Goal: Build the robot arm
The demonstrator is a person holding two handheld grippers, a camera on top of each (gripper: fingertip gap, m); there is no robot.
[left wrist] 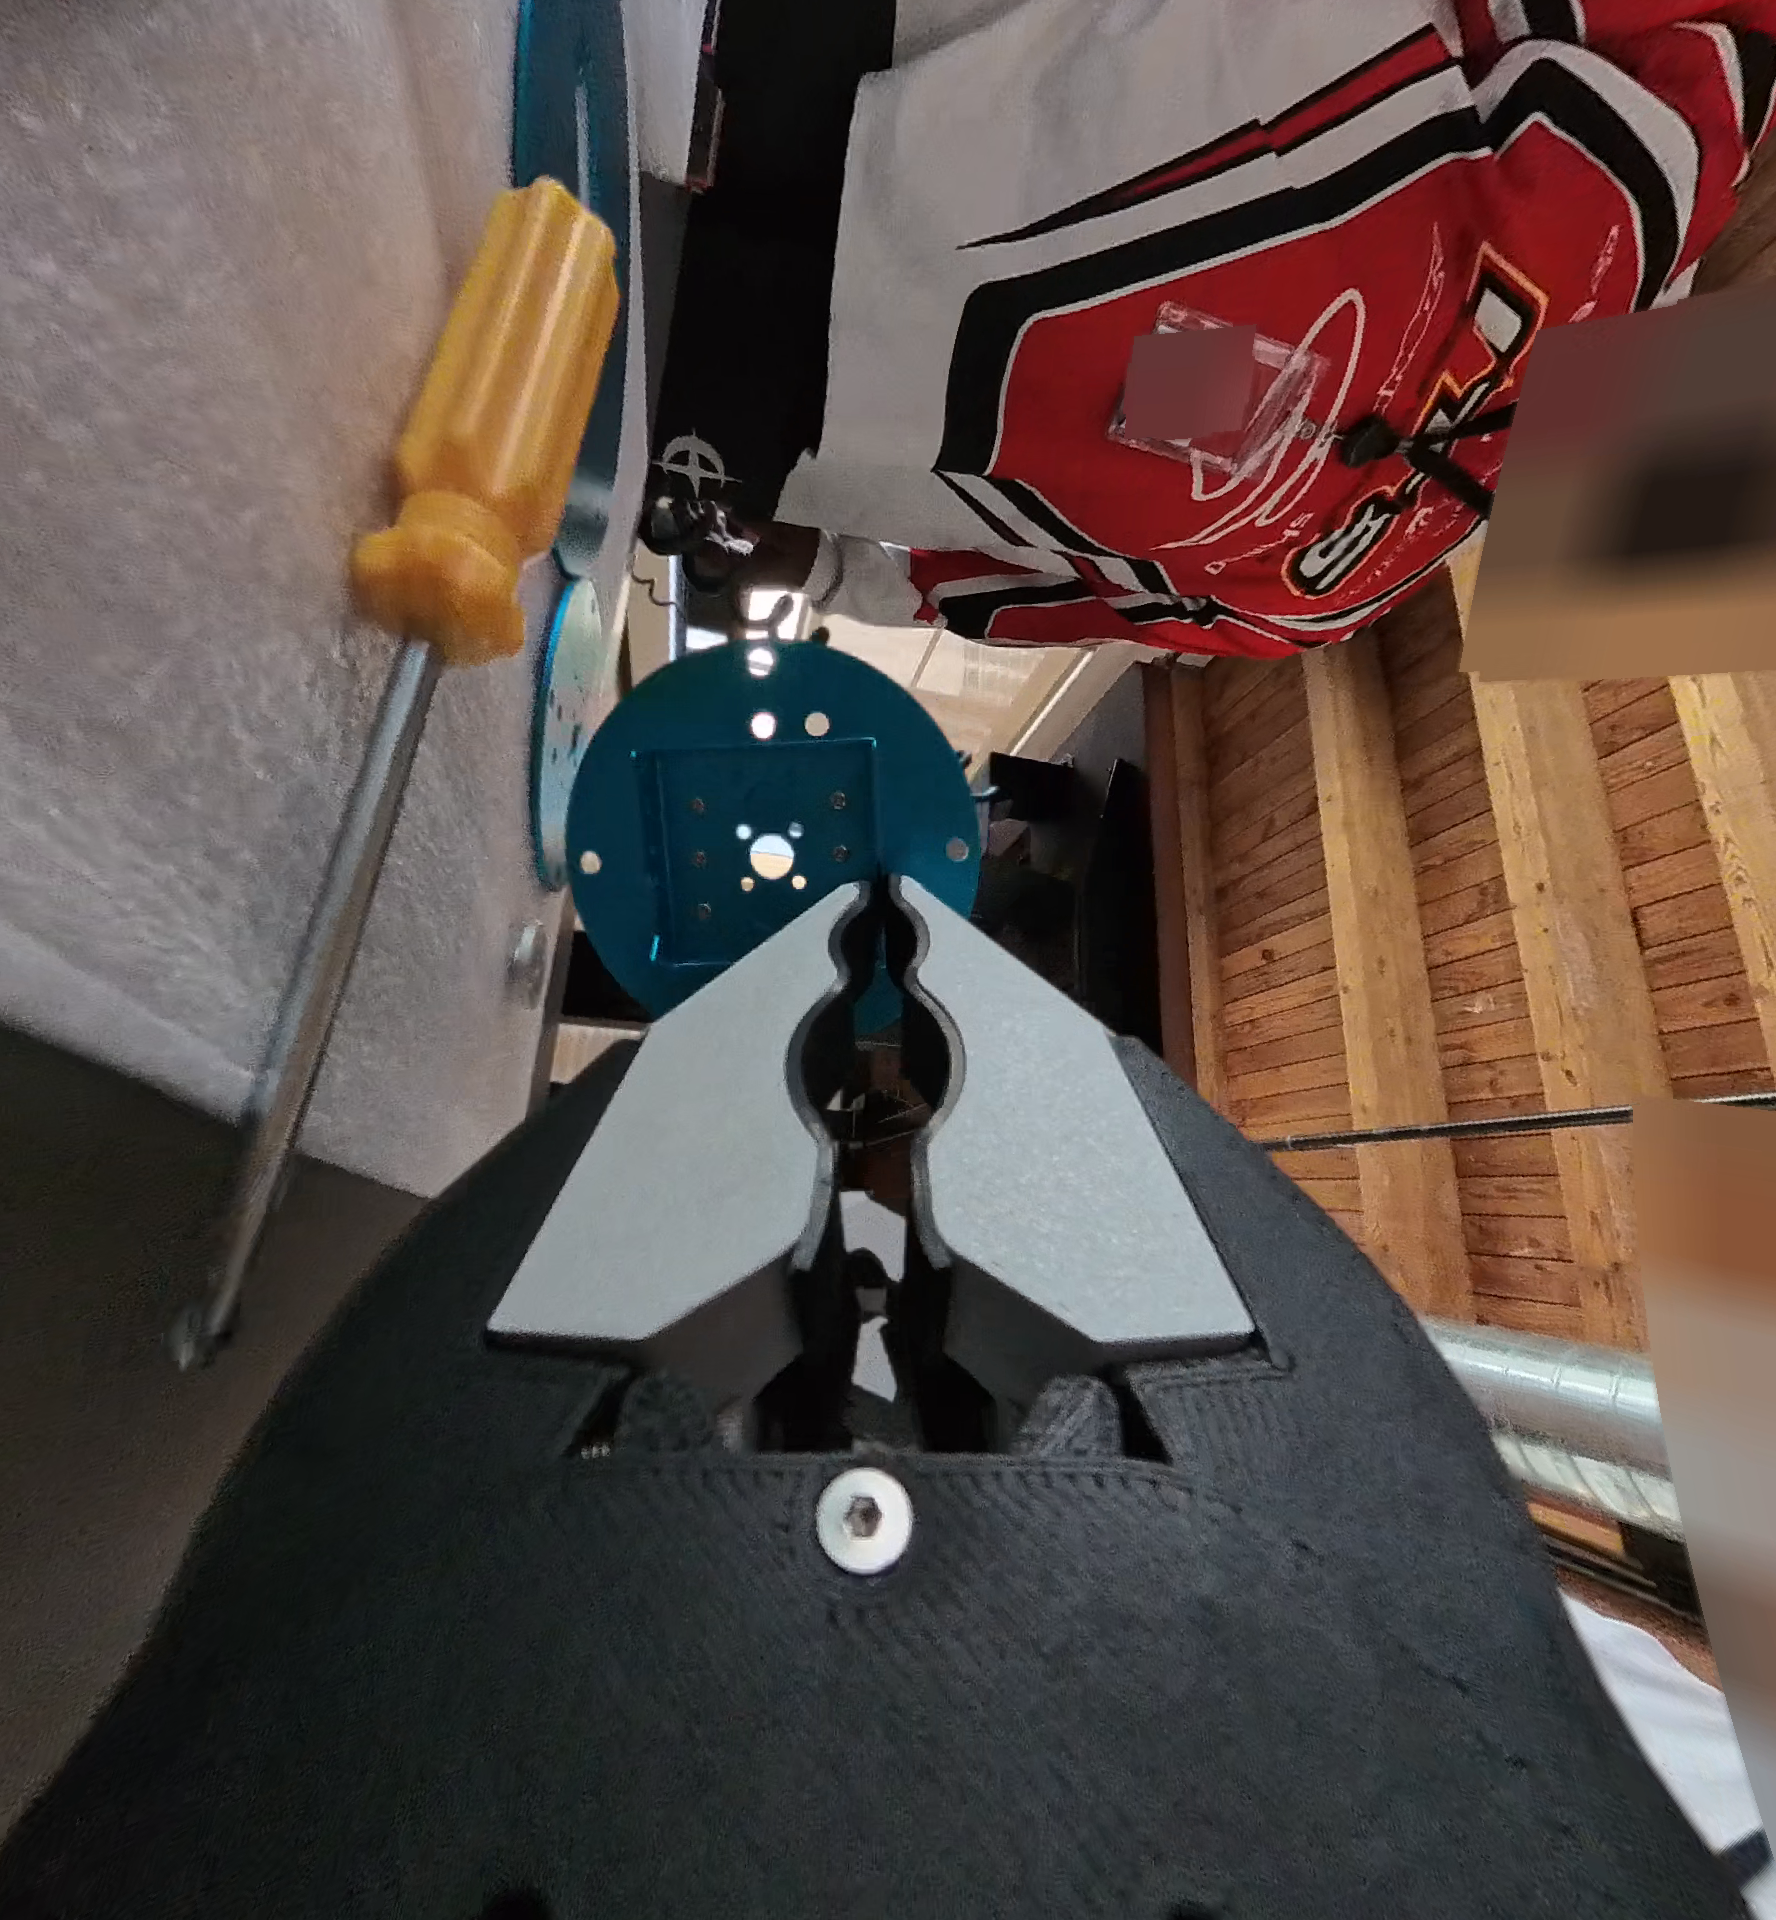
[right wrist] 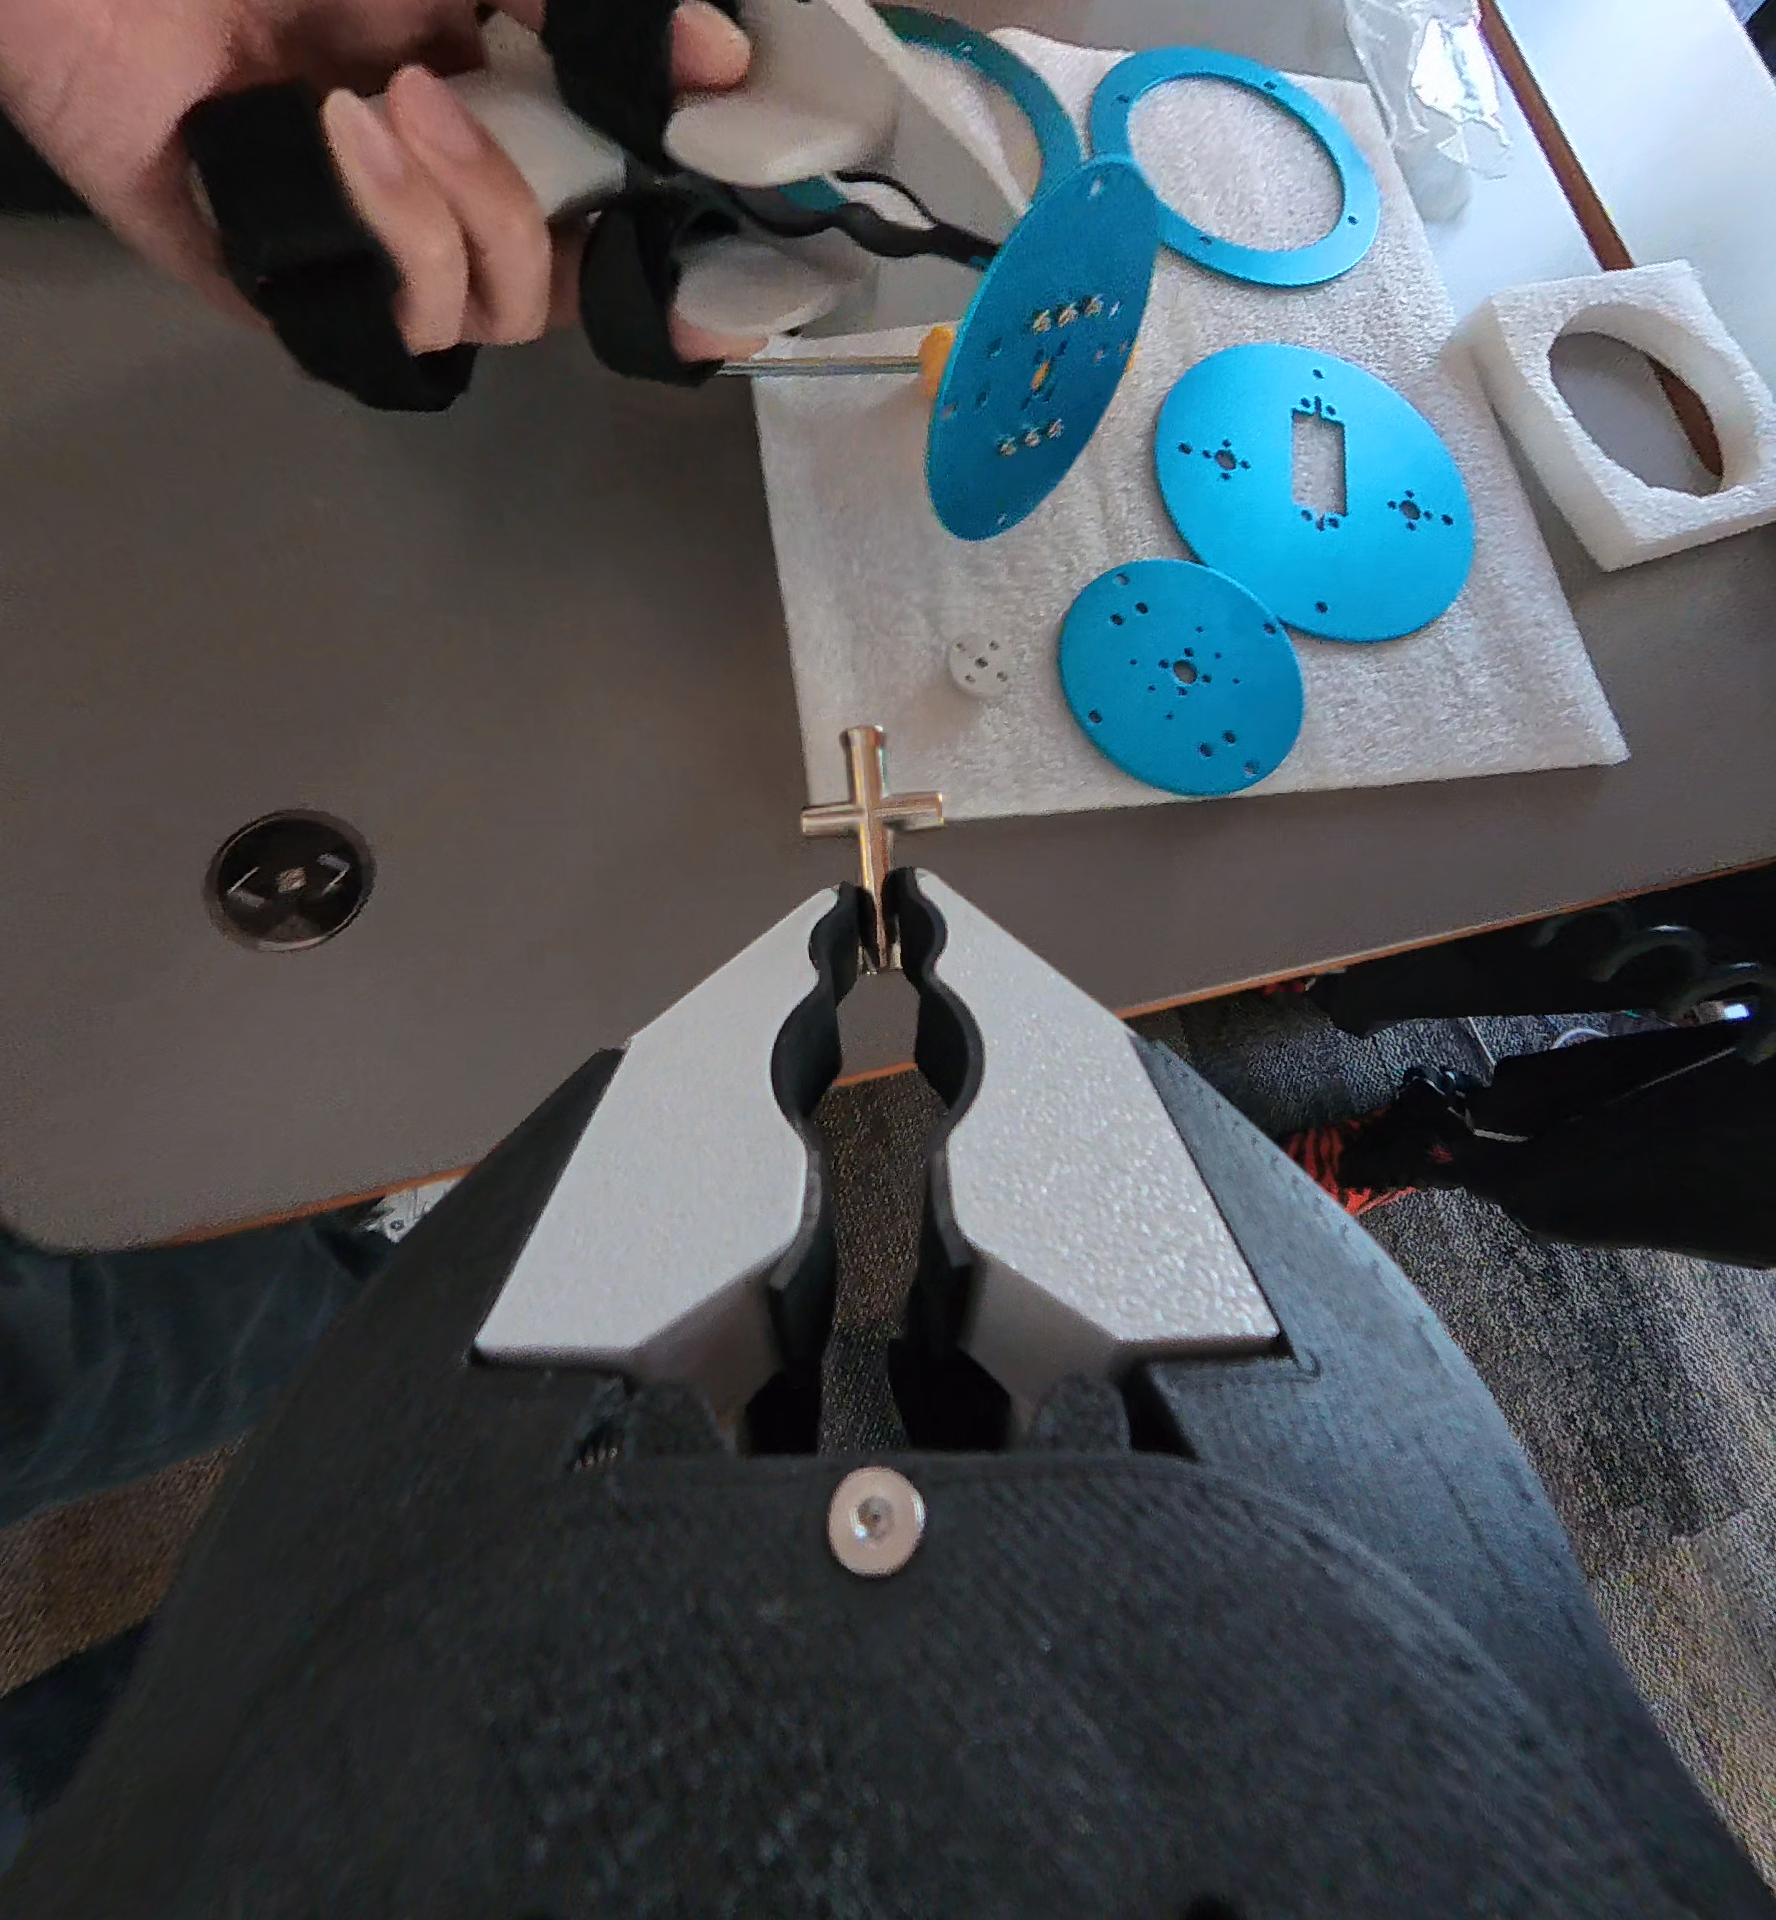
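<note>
Well, starting at the left of the left wrist view: a yellow-handled screwdriver (left wrist: 505,405) lies on the white foam sheet (left wrist: 136,520), untouched. Centre frame, the left gripper (left wrist: 879,888) has its tips pinched on the edge of a blue perforated disc (left wrist: 749,790), held up on edge, clear of the sheet. Upper right, a person in a red, white and black jersey (left wrist: 1227,364).

Over to the right wrist view. Upper left, the hand (right wrist: 375,187) working that other gripper. Below it, a round grommet (right wrist: 290,881) set in the grey table (right wrist: 448,623). Centre, the right gripper (right wrist: 876,904) is clamped on one arm of a shiny cross-shaped wrench (right wrist: 871,805), lifted just by the sheet's near edge. Rightwards on the foam: a small white hub (right wrist: 979,662), a small blue disc (right wrist: 1123,665), a larger disc with a rectangular cut-out (right wrist: 1403,582), a blue ring (right wrist: 1237,166) — and, far right, a foam block (right wrist: 1518,343) with an oval hole.
</note>
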